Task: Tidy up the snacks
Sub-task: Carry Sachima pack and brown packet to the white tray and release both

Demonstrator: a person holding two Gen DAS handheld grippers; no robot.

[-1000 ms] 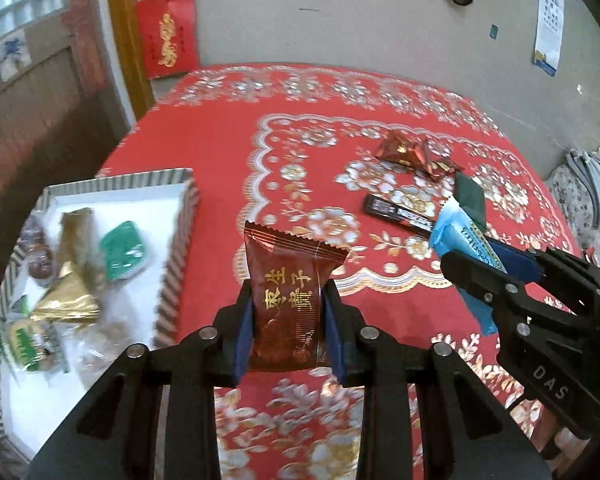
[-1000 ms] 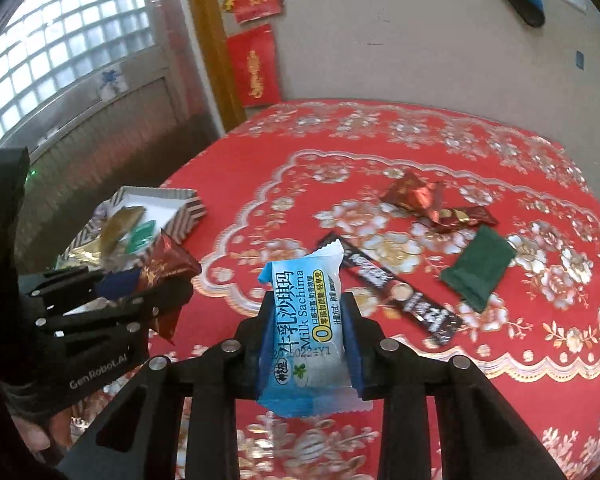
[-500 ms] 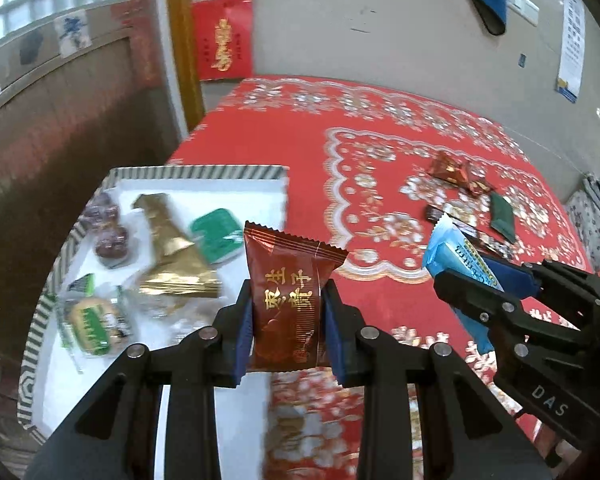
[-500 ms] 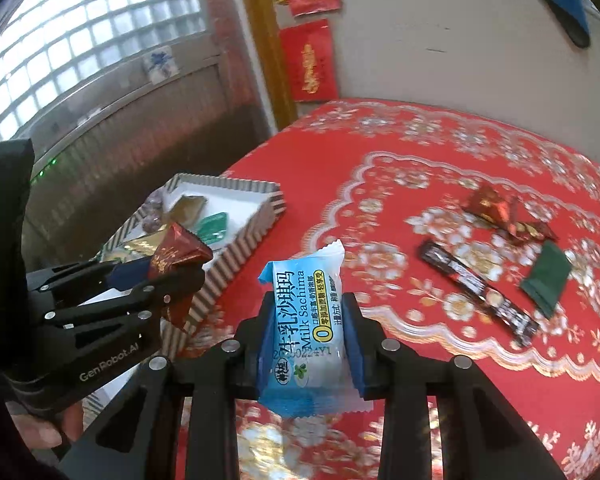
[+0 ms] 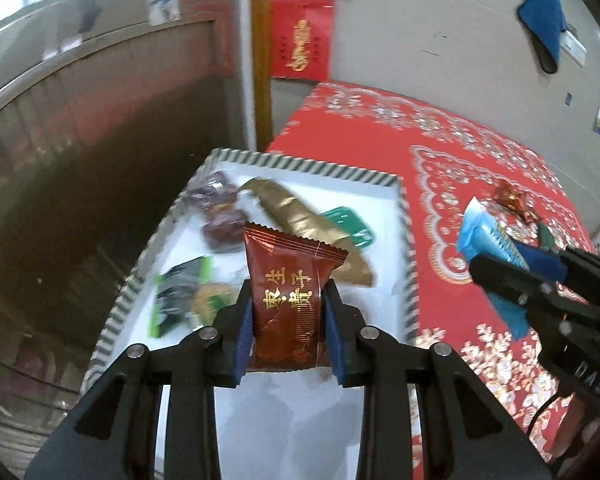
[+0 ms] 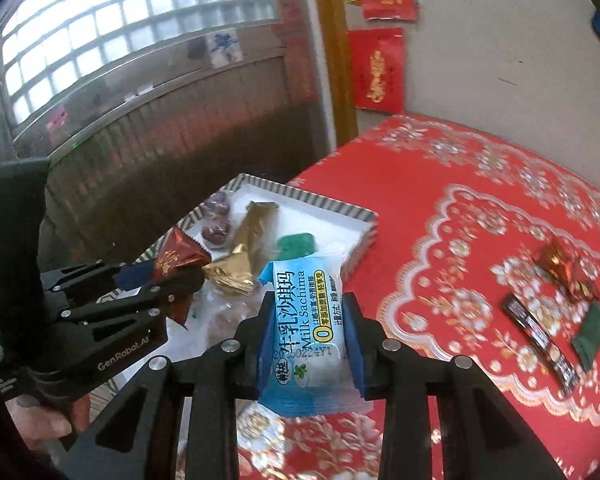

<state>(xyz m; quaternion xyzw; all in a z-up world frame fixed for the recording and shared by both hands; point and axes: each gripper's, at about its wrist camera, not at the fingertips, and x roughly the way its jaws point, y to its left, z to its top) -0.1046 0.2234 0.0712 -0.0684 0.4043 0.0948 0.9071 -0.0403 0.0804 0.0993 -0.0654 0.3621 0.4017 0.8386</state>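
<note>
We're mid-carry, both hands loaded, heading for the tray (image 5: 306, 170). Left gripper (image 5: 287, 320) has its fingers clamped on a dark red snack packet (image 5: 290, 296), held upright over the near part of the tray. Right gripper (image 6: 310, 332) has its fingers closed on a blue-and-white sachima pack (image 6: 306, 328), which sits over the red cloth on the bench (image 6: 480, 184), just beside the tray's near corner. The tray already holds a gold wrapper (image 5: 312, 228), a green packet (image 5: 350, 226) and some dark sweets (image 5: 220, 232).

Next move, we judge: lower the left packet onto bare white tray floor and let go, then bring the right pack over the rim. Both grippers tilt downward, side by side. A black bar (image 6: 540, 344), green packet (image 6: 590, 334) and red foil candies (image 6: 564, 268) are left on the cloth.
</note>
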